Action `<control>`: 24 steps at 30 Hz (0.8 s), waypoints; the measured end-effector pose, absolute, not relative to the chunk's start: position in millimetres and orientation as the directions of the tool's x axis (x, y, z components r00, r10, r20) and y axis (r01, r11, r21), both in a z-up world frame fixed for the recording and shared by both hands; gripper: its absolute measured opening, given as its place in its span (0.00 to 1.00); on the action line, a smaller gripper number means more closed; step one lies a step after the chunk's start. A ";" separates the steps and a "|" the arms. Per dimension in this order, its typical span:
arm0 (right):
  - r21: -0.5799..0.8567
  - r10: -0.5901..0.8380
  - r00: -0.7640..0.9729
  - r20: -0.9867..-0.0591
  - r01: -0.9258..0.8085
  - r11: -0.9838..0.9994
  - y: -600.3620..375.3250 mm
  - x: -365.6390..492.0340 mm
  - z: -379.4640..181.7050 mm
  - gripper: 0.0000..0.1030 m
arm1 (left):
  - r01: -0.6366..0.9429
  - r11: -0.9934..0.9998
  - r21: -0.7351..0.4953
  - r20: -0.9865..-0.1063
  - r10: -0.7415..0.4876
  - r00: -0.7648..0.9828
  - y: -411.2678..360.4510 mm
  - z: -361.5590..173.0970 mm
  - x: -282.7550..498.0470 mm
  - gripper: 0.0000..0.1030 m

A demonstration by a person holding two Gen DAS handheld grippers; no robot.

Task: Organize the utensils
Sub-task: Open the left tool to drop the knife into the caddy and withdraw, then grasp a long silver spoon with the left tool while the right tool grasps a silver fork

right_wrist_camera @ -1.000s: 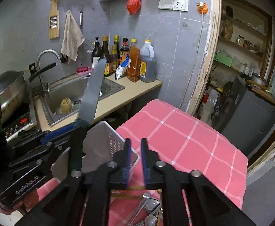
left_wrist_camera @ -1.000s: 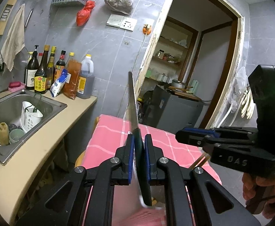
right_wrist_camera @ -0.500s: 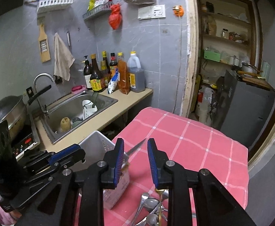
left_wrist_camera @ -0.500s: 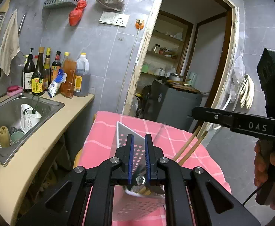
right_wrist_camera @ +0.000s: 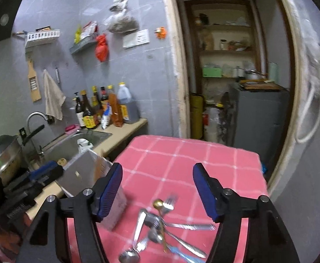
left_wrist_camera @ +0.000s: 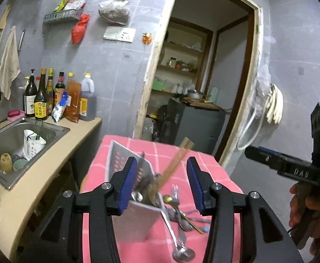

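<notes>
My left gripper [left_wrist_camera: 161, 184] hangs over the near end of a white perforated utensil basket [left_wrist_camera: 124, 166] on the pink checked tablecloth [left_wrist_camera: 203, 166]. Its jaws are opening and press on nothing. Brown chopsticks [left_wrist_camera: 177, 160] lean out of the basket. Beside it lies a loose pile of spoons and forks [left_wrist_camera: 181, 214]. My right gripper [right_wrist_camera: 158, 191] hovers over that same pile of spoons and forks [right_wrist_camera: 160, 221], its jaws also opening with nothing between the pads. The basket [right_wrist_camera: 87, 171] stands to its left, next to the left gripper [right_wrist_camera: 50, 172]. A hand [left_wrist_camera: 302, 199] holds the right gripper [left_wrist_camera: 254, 153].
A counter with a steel sink [left_wrist_camera: 17, 140] and several sauce bottles [left_wrist_camera: 56, 96] runs along the left of the table. Past the table's far edge, a doorway opens onto a grey cabinet [right_wrist_camera: 260, 118] and shelves. A pot [right_wrist_camera: 6, 155] sits at far left.
The left gripper held a knife upright, lowered it into the basket and let go. Both grippers went from shut to open. The right gripper swung right, over the utensil pile.
</notes>
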State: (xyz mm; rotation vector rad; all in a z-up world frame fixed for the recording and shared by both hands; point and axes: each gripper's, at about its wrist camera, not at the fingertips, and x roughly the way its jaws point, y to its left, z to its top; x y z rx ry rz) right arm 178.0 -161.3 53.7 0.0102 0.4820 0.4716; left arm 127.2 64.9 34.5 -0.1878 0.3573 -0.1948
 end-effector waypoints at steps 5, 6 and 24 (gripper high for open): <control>0.154 0.397 0.763 -0.510 -0.373 0.915 -191.8 162.2 22.1 0.77 | 0.184 0.962 -0.204 -0.385 -0.251 0.888 41.2 20.5 112.6 0.49; 0.157 0.386 0.753 -0.533 -0.360 0.920 -196.7 160.1 14.2 0.79 | 0.190 0.959 -0.208 -0.405 -0.262 0.876 35.8 15.0 110.6 0.49; 0.187 0.375 0.501 -0.780 -0.386 0.903 -231.9 204.7 -73.4 0.73 | 0.072 0.971 -0.227 -0.724 -0.218 0.654 -20.5 -77.1 164.0 0.49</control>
